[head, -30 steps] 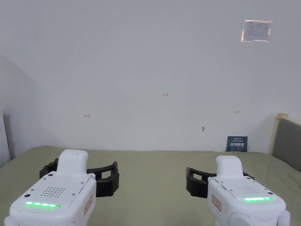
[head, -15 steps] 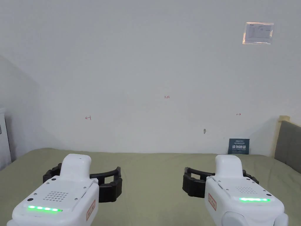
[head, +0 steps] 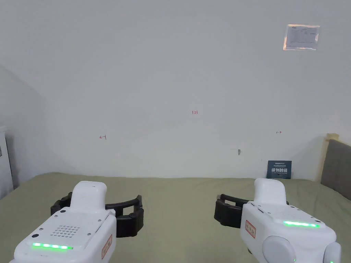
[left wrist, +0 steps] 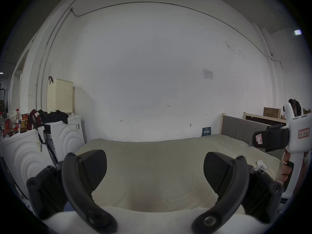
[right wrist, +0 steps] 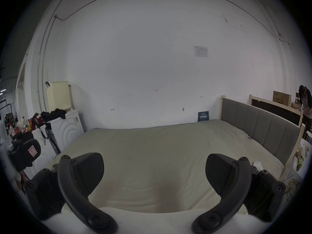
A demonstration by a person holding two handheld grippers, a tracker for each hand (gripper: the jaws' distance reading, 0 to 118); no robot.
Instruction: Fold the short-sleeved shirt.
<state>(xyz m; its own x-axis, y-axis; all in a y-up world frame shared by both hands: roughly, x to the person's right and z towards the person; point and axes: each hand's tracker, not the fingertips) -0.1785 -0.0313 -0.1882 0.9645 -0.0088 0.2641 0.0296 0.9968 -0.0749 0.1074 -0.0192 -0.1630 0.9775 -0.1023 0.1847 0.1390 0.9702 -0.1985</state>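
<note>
Olive bed (head: 178, 205) against white wall (head: 164, 75) (headboard (right wrist: 260, 128) right).

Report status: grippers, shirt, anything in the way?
Left gripper open, holding nothing. Right gripper open, holding nothing. Both held above the green bed. No shirt in sight on the bed ahead; nothing in the way there.

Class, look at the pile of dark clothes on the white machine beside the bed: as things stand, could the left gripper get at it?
Probably yes. The left gripper is open and holds nothing, and the dark clothes lie uncovered on the white machine to its left.
</note>
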